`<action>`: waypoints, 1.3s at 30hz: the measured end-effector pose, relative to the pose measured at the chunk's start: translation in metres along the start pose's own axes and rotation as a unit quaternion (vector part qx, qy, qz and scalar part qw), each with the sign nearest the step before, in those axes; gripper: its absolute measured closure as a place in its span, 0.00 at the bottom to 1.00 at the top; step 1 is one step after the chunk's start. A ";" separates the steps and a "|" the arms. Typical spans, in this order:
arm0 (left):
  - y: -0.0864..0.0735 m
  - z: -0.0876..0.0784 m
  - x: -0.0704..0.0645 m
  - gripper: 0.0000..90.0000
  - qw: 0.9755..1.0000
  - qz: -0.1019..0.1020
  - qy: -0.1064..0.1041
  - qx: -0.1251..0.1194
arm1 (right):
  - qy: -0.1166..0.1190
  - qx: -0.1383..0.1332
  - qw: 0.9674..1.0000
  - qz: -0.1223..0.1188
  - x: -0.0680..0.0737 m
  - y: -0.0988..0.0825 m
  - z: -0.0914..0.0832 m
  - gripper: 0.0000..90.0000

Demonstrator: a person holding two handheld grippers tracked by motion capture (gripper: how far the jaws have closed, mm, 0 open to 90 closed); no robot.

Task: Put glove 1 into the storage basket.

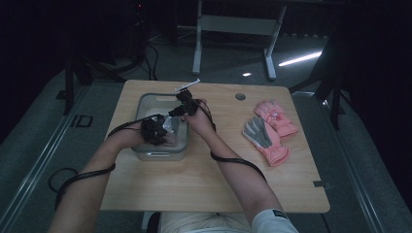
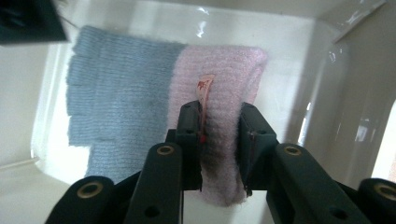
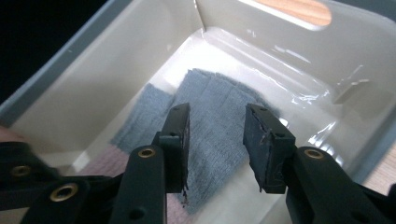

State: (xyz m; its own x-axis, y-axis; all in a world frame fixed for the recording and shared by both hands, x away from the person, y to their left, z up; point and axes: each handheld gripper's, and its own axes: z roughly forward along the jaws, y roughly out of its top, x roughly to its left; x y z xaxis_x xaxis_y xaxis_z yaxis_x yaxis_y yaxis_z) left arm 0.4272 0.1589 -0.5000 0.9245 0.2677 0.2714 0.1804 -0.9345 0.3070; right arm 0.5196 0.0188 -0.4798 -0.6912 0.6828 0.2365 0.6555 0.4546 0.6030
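Observation:
A knit glove (image 2: pixel 126 88) with a blue hand and a pink cuff (image 2: pixel 224 79) lies flat on the floor of a pale plastic bin (image 1: pixel 155 96). In the left gripper view my left gripper (image 2: pixel 219 126) pinches the cuff beside a small red tag (image 2: pixel 204 88). The high view puts my left gripper (image 1: pixel 163 132) low inside the bin. My right gripper (image 3: pixel 217 126) hovers over the glove's blue finger end (image 3: pixel 210 88) with its jaws apart, the pads pressing on nothing. From above, my right gripper (image 1: pixel 179 112) is at the bin's right side.
The bin sits left of centre on a light wooden table (image 1: pixel 194 184). Two pink winter gloves (image 1: pixel 274 119) (image 1: pixel 266 141) lie on the table's right part, one palm up and grey. A round hole (image 1: pixel 240 96) marks the tabletop's far edge. The bin walls (image 3: pixel 116 56) stand close around both grippers.

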 end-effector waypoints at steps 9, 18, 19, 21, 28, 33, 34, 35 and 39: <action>0.006 -0.028 0.008 0.44 0.998 -0.045 0.013 -0.031 | 0.015 -0.050 0.999 -0.006 -0.004 -0.003 -0.045 0.59; 0.021 -0.049 0.006 0.40 0.995 -0.078 0.034 -0.043 | 0.017 -0.058 0.998 -0.020 -0.006 -0.016 -0.070 0.55; 0.023 -0.051 0.004 0.41 0.995 -0.081 0.036 -0.048 | 0.016 -0.059 0.998 -0.020 -0.007 -0.019 -0.072 0.55; 0.027 -0.053 0.002 0.41 0.994 -0.087 0.033 -0.057 | 0.010 -0.063 0.998 -0.022 -0.010 -0.023 -0.078 0.55; 0.045 -0.060 -0.007 0.42 0.991 -0.097 0.009 -0.091 | -0.003 -0.055 0.998 -0.035 -0.024 -0.042 -0.093 0.52; 0.057 -0.055 -0.012 0.37 0.991 -0.103 -0.005 -0.086 | 0.001 -0.054 0.998 -0.029 -0.039 -0.057 -0.103 0.43; 0.060 -0.055 -0.014 0.34 0.991 -0.101 -0.003 -0.086 | 0.002 -0.052 0.998 -0.029 -0.042 -0.060 -0.104 0.41; 0.063 -0.054 -0.016 0.33 0.990 -0.103 -0.012 -0.093 | 0.002 -0.050 0.998 -0.029 -0.045 -0.063 -0.106 0.38; 0.074 -0.052 -0.023 0.18 0.990 -0.107 0.007 -0.091 | 0.007 -0.052 0.998 -0.032 -0.055 -0.075 -0.114 0.27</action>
State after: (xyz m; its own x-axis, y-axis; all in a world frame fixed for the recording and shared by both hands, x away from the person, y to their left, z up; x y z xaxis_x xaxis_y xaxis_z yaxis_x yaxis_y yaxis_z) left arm 0.4019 0.0957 -0.4356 0.8663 0.4599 0.1950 0.3072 -0.7983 0.5179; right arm 0.4741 -0.1181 -0.4514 -0.7352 0.6459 0.2056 0.5755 0.4345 0.6928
